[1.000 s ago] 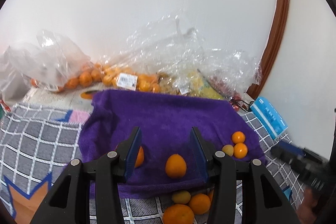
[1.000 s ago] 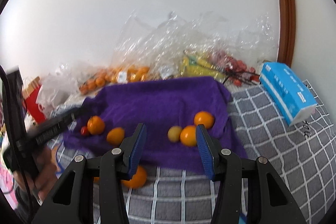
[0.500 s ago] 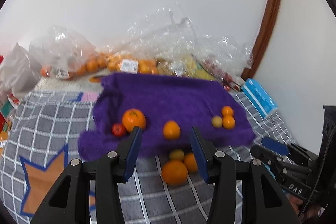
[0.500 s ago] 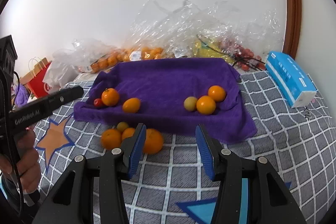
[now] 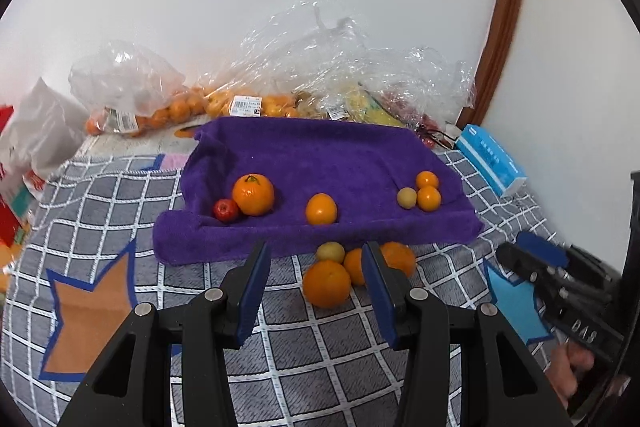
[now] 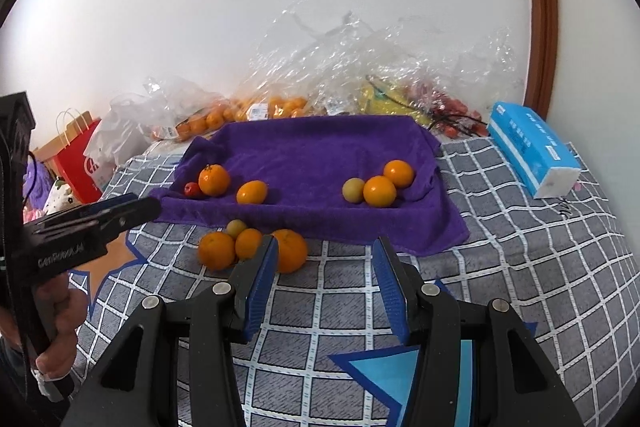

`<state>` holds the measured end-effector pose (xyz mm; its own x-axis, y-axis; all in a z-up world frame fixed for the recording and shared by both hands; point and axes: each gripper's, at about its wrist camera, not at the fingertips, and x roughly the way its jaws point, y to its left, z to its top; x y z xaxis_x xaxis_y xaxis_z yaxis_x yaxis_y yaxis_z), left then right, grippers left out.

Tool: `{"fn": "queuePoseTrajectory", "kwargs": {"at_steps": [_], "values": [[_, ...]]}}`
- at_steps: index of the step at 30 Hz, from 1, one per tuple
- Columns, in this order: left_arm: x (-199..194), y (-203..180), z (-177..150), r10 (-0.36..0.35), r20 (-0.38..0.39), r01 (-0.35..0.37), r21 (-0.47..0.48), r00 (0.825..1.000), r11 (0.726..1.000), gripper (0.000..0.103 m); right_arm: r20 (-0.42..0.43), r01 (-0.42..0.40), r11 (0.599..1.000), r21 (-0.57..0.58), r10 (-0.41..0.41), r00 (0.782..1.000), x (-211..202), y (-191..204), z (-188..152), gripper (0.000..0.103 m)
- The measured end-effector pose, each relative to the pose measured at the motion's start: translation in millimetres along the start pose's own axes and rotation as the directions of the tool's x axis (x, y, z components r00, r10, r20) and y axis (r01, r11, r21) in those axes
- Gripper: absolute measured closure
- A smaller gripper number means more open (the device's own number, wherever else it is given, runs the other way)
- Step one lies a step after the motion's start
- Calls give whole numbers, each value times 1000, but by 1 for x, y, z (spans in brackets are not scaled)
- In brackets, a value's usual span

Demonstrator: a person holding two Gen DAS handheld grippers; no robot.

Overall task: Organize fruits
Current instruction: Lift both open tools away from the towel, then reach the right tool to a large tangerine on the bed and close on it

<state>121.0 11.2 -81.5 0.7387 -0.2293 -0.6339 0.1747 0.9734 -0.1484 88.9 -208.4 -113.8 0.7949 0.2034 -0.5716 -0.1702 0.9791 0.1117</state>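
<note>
A purple towel (image 5: 320, 155) (image 6: 320, 147) lies on a grey checked cloth. On its left part sit a stemmed orange (image 5: 253, 194), a small red fruit (image 5: 226, 209) and a second orange (image 5: 321, 209). At its right, a pale yellow fruit (image 5: 407, 197) touches two small oranges (image 5: 428, 197). A cluster of loose fruit (image 5: 326, 283) (image 6: 216, 250) rests on the cloth just before the towel's front edge. My left gripper (image 5: 316, 255) hovers open over that cluster, holding nothing. My right gripper (image 6: 327, 247) is open and empty just right of the cluster.
Clear plastic bags of oranges (image 5: 168, 111) and other fruit (image 6: 400, 95) are heaped along the wall behind the towel. A blue tissue box (image 6: 532, 151) lies at the right. A red paper bag (image 6: 80, 163) stands at the left. A brown door frame (image 5: 504, 19) rises at the right.
Both grippers have drawn back from the towel. The cluster on the cloth, once at the bottom edge, now lies near the fingertips, and more checked cloth shows.
</note>
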Motion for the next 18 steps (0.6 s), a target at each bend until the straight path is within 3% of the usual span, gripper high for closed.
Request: {"fn": "queuePoseTrajectory", "kwargs": {"at_steps": [5,13,18], "values": [[-10,6,-1,39,38,-39,-19,998,999,58,26,5,1000,21,-5,1000,-3,-3,2,53],[-10,23,3,31,36,-27,-100,999,995,58,-5,-43,999,19,43,999,4,1,8,53],[-8,29,1,23,23,-21,-97,999,995,58,-22,-67,998,15,68,997,13,7,11,53]]}}
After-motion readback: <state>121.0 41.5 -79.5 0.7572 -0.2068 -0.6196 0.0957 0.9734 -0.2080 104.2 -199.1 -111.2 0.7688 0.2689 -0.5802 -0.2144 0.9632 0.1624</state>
